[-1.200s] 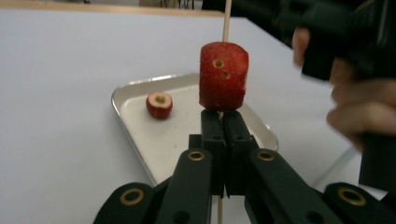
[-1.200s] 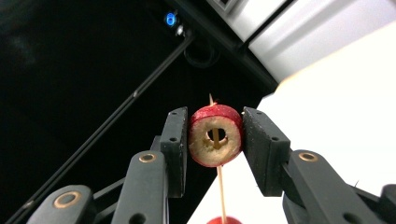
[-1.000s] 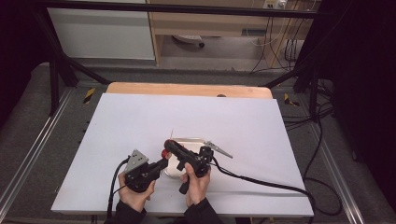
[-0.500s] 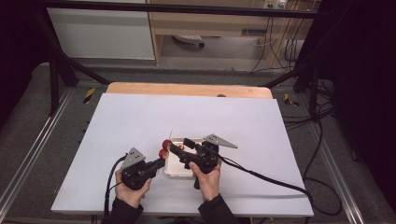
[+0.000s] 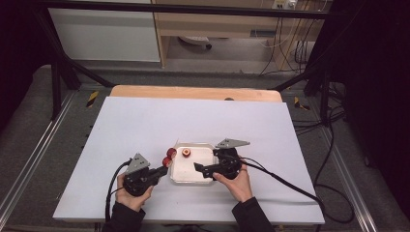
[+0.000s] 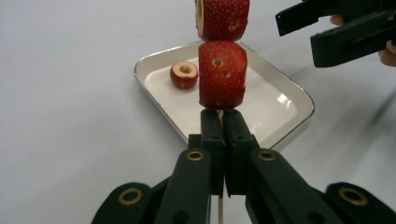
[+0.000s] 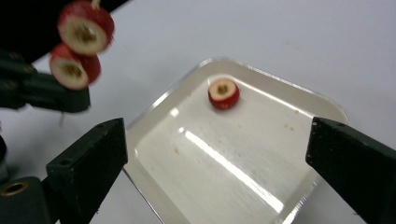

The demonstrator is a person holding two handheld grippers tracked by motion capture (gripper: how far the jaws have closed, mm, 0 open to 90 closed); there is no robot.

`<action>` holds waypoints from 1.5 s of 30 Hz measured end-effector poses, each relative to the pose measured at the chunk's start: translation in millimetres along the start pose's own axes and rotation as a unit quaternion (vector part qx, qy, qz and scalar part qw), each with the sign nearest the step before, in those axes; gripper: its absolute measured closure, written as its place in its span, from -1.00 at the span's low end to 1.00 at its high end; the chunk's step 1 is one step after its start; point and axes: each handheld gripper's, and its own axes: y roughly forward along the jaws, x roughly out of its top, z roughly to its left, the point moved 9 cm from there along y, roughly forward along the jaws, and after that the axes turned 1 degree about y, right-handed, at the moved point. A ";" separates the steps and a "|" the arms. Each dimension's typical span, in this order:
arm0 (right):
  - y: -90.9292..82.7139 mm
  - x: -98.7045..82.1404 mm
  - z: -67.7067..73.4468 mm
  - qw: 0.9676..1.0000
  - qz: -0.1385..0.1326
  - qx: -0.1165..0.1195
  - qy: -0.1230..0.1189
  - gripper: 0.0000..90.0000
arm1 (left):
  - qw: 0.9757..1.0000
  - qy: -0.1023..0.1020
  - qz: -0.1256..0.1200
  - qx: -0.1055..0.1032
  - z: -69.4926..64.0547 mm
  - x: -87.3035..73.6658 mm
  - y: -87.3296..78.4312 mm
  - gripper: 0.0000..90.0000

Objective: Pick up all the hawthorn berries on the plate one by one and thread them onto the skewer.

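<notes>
The jaws of the left gripper (image 6: 219,126) are pressed together on a thin wooden skewer (image 6: 219,212), which runs up between them and carries two red strawberry pieces. The lower strawberry piece (image 6: 222,74) sits just above the jaw tips, and the upper strawberry piece (image 6: 222,18) rests directly on top of it, touching. In the high view the left gripper (image 5: 162,170) lies low over the desk at the left edge of the tray, with the two pieces at its tip.

The jaws of the right gripper (image 7: 219,154) stand wide apart with nothing between them; they have just been opening. Seen from above, the right gripper (image 5: 199,168) points left over the tray, its tips well apart from the skewered fruit. In the left gripper view it appears at the upper right, beyond the skewer, held by a hand (image 5: 237,180).

Beyond the open right jaws lies a shallow white tray (image 7: 261,186) with rounded corners. A single strawberry slice (image 7: 223,93) rests in it toward the far corner, cut face up, well apart from both sets of jaws. In the left gripper view that slice lies just left of the skewer, behind it.

The tray sits on the white desk (image 5: 145,121), near the person's edge, between the two grippers.
</notes>
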 end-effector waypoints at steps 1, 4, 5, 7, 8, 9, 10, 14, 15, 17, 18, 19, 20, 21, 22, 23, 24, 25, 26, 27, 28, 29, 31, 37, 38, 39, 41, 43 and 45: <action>0.4 -2.0 -0.9 1.000 0.010 -0.002 -0.006 -0.88 | 1.000 0.003 0.000 -0.001 1.1 -0.5 -0.8 0.96; 2.1 -4.7 -2.6 0.999 0.031 0.002 -0.016 -0.86 | 1.000 0.006 0.000 0.001 4.4 -1.3 -4.1 0.96; 2.6 -4.3 -3.6 0.999 0.036 0.000 -0.015 -0.85 | 1.000 0.006 0.000 0.002 5.8 -1.5 -5.6 0.96; 4.3 -1.8 -5.0 0.999 0.050 -0.004 -0.022 -0.85 | 1.000 0.007 0.002 0.007 8.8 -2.3 -8.7 0.96; 5.7 -0.1 -4.9 0.998 0.058 -0.004 -0.028 -0.84 | 1.000 0.008 0.001 0.009 10.3 -2.5 -10.0 0.96; 7.4 1.9 -4.5 0.997 0.067 -0.003 -0.034 -0.84 | 1.000 0.011 0.001 0.011 12.3 -3.1 -11.7 0.96; 10.0 5.0 -4.2 0.996 0.078 -0.007 -0.042 -0.83 | 1.000 0.011 0.004 0.012 13.2 -3.8 -12.6 0.96; 19.6 16.7 -3.7 0.994 0.099 -0.011 -0.055 -0.78 | 1.000 0.014 0.008 0.020 18.3 -6.3 -15.7 0.96; 22.4 19.8 -4.6 0.993 0.103 -0.013 -0.057 -0.77 | 1.000 0.016 0.009 0.022 19.3 -6.8 -16.2 0.96; 28.1 24.6 -6.6 0.992 0.112 -0.014 -0.056 -0.75 | 0.999 0.020 0.011 0.026 20.0 -7.7 -16.9 0.96; 31.3 26.3 -7.9 0.991 0.119 -0.015 -0.056 -0.75 | 0.999 0.021 0.012 0.027 20.4 -8.2 -17.3 0.96; 33.7 27.8 -9.7 0.990 0.126 -0.020 -0.057 -0.73 | 0.999 0.022 0.013 0.026 20.9 -8.6 -17.7 0.96; 36.1 29.2 -11.3 0.989 0.133 -0.022 -0.059 -0.71 | 0.999 0.021 0.013 0.026 21.4 -8.8 -17.7 0.96; 38.1 30.2 -12.5 0.988 0.140 -0.023 -0.058 -0.70 | 0.999 0.020 0.013 0.027 22.1 -9.2 -17.8 0.96; 40.2 31.3 -13.9 0.987 0.147 -0.024 -0.060 -0.67 | 0.999 0.020 0.014 0.028 22.6 -9.6 -17.9 0.96; 42.1 32.4 -14.1 0.986 0.153 -0.025 -0.059 -0.65 | 0.999 0.019 0.015 0.026 22.9 -9.8 -17.9 0.96; 44.1 33.2 -14.3 0.985 0.158 -0.025 -0.062 -0.62 | 0.999 0.019 0.015 0.026 23.4 -10.0 -18.2 0.96; 46.4 33.8 -13.9 0.984 0.165 -0.025 -0.066 -0.61 | 0.999 0.020 0.015 0.028 24.1 -9.9 -18.6 0.96; 48.6 34.4 -13.5 0.982 0.171 -0.025 -0.071 -0.60 | 0.999 0.019 0.014 0.028 24.8 -9.8 -19.1 0.96; 50.8 35.0 -12.6 0.981 0.175 -0.026 -0.074 -0.59 | 0.999 0.018 0.014 0.028 25.3 -9.9 -19.5 0.96; 53.3 35.5 -11.1 0.980 0.180 -0.024 -0.076 -0.58 | 0.999 0.018 0.015 0.029 26.1 -10.1 -19.9 0.96; 55.9 36.2 -10.2 0.979 0.184 -0.025 -0.081 -0.57 | 0.999 0.018 0.016 0.030 26.5 -10.4 -20.0 0.96; 61.4 37.5 -8.1 0.977 0.192 -0.024 -0.089 -0.55 | 0.999 0.017 0.017 0.030 27.6 -11.3 -20.0 0.96; 75.3 43.0 -5.1 0.972 0.213 -0.016 -0.096 -0.42 | 0.999 0.015 0.017 0.027 29.3 -11.6 -20.7 0.96; 76.9 44.0 -5.5 0.971 0.218 -0.017 -0.098 -0.37 | 0.999 0.015 0.017 0.028 29.9 -11.6 -20.8 0.96; 78.7 44.9 -5.8 0.969 0.222 -0.018 -0.103 -0.32 | 0.999 0.014 0.018 0.028 30.2 -11.8 -20.8 0.96; 82.4 45.8 -6.2 0.966 0.232 -0.018 -0.110 -0.22 | 0.999 0.012 0.018 0.027 30.2 -12.2 -20.3 0.96; 86.4 45.9 -7.5 0.963 0.241 -0.019 -0.119 -0.16 | 0.999 0.014 0.019 0.026 29.8 -12.5 -19.9 0.96; 89.4 44.7 -7.9 0.959 0.255 -0.021 -0.120 -0.08 | 0.999 0.013 0.019 0.025 29.7 -12.4 -20.0 0.96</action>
